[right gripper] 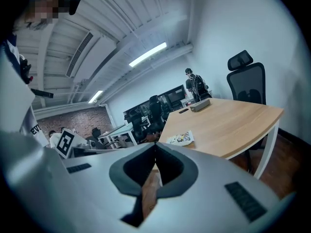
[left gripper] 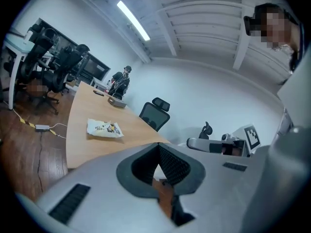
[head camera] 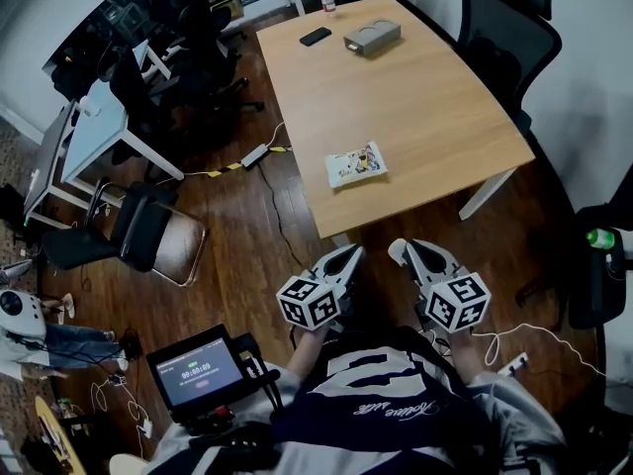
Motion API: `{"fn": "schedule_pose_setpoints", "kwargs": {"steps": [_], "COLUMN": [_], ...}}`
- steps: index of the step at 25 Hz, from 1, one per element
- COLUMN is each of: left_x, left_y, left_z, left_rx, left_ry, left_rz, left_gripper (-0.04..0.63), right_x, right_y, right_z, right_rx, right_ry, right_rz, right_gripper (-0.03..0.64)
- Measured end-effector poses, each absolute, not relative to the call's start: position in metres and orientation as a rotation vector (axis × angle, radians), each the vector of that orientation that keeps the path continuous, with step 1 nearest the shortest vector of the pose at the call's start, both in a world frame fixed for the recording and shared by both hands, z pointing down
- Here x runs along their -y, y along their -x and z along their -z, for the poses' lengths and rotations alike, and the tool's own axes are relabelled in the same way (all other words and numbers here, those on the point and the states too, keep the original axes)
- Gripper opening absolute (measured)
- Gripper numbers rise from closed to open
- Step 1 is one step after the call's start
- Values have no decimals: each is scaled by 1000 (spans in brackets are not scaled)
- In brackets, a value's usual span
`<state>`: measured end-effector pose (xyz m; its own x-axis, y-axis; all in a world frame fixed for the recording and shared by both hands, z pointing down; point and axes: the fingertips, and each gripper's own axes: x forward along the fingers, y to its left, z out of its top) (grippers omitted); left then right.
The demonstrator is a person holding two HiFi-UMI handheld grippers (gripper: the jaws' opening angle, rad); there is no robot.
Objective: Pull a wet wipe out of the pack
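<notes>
On the wooden table (head camera: 415, 97), near its front edge, lies the wet wipe pack (head camera: 356, 164) (untouched); short of that edge, left gripper (head camera: 352, 255) and right gripper (head camera: 399, 252) hover, jaws pressed together, empty.

Wet wipe pack (head camera: 355, 164) lies flat on tabletop (head camera: 425, 107), near its front edge. Left hand-held gripper (head camera: 352, 253) and right hand-held gripper (head camera: 400, 252) side by side, short of that edge, pointing at it. Phone (head camera: 316, 36) and grey box (head camera: 372, 38) at far end.
</notes>
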<state>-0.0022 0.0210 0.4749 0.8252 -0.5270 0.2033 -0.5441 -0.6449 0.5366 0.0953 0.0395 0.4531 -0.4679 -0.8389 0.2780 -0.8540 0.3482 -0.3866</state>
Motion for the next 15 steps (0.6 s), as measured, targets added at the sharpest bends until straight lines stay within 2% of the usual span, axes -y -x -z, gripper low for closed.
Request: {"fn": "schedule_pose_setpoints", "kwargs": {"steps": [7, 15], "left_x": [-87, -111], "left_y": [6, 18], "left_z": [-479, -473], "left_rx": [857, 906], "left_ry": [-2376, -2374], "left_rz": [-69, -47], "left_gripper": [3, 3], "right_x": [-92, -119], "right_y": [-100, -95], "right_z": [-461, -460], "right_rx": [2577, 2576], "right_ry": [-1561, -1564], "right_rz": [-808, -813], "right_gripper": [-2, -2]}}
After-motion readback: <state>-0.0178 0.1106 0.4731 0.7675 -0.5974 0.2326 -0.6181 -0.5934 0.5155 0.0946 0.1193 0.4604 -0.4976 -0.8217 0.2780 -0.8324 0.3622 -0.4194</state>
